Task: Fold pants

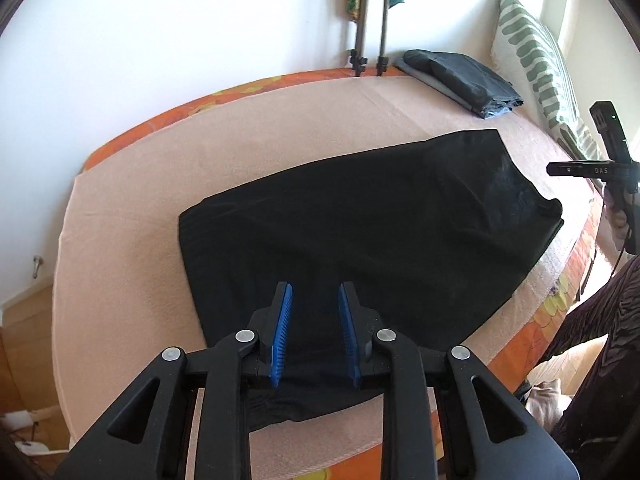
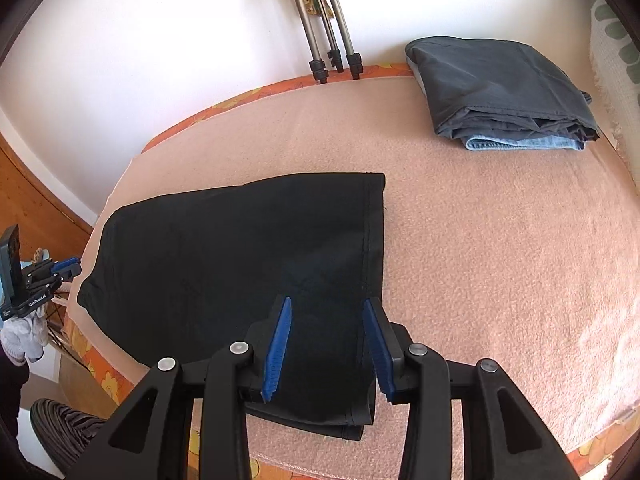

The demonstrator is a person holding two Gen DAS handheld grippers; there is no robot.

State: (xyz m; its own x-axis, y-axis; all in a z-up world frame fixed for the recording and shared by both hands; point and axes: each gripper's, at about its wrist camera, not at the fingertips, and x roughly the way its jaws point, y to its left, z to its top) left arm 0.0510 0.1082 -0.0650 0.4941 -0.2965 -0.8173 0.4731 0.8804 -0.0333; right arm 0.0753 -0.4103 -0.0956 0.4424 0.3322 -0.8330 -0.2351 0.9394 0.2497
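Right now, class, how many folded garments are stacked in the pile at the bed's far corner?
2: dark grey trousers on top, light blue jeans beneath. More may be hidden.

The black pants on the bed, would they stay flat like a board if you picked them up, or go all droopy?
Probably droopy. The black pants lie soft and slightly rumpled on the pink blanket, with folded layers showing at the near edge, so they would likely sag from wherever they are pinched. They look thin, so probably light. They seem unlikely to slide off the fuzzy blanket.
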